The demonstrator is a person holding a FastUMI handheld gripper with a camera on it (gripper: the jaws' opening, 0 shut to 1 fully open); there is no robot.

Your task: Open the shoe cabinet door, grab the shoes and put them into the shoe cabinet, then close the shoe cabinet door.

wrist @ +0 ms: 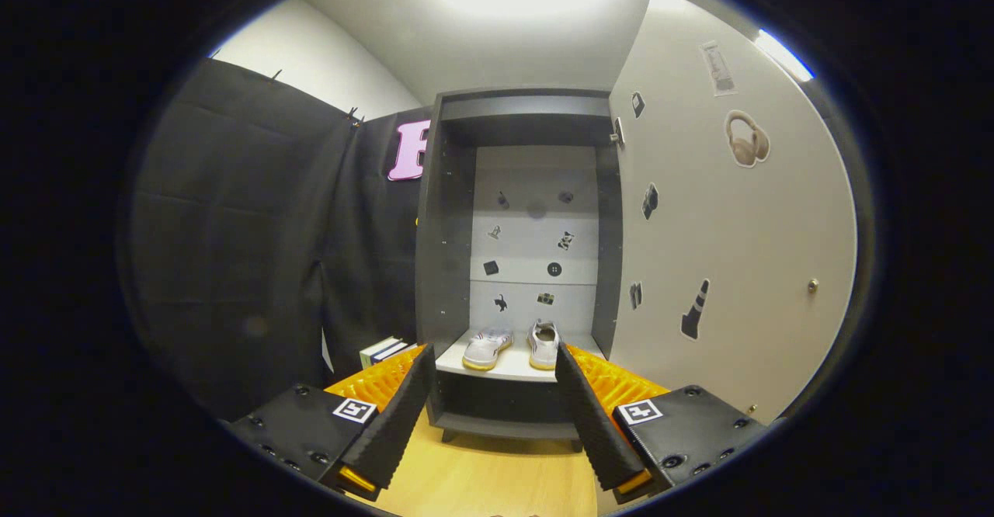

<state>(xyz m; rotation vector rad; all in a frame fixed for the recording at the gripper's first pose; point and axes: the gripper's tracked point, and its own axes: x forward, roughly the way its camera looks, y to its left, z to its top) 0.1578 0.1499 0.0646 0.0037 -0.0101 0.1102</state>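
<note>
Black cloth is seen left of the shoe cabinet (516, 253), whose door (730, 222) is swung open to its right. Both shoes (510, 346) are set on its lower shelf (497, 366). Before the cabinet, the gripper (491, 404) is held wide apart, nothing gripped.

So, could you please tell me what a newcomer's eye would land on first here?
Probably the tall dark shoe cabinet straight ahead, its pale door swung wide open to the right and dotted with stickers. Next, the pair of white shoes side by side on its low shelf, just beyond the open, empty gripper.
</note>
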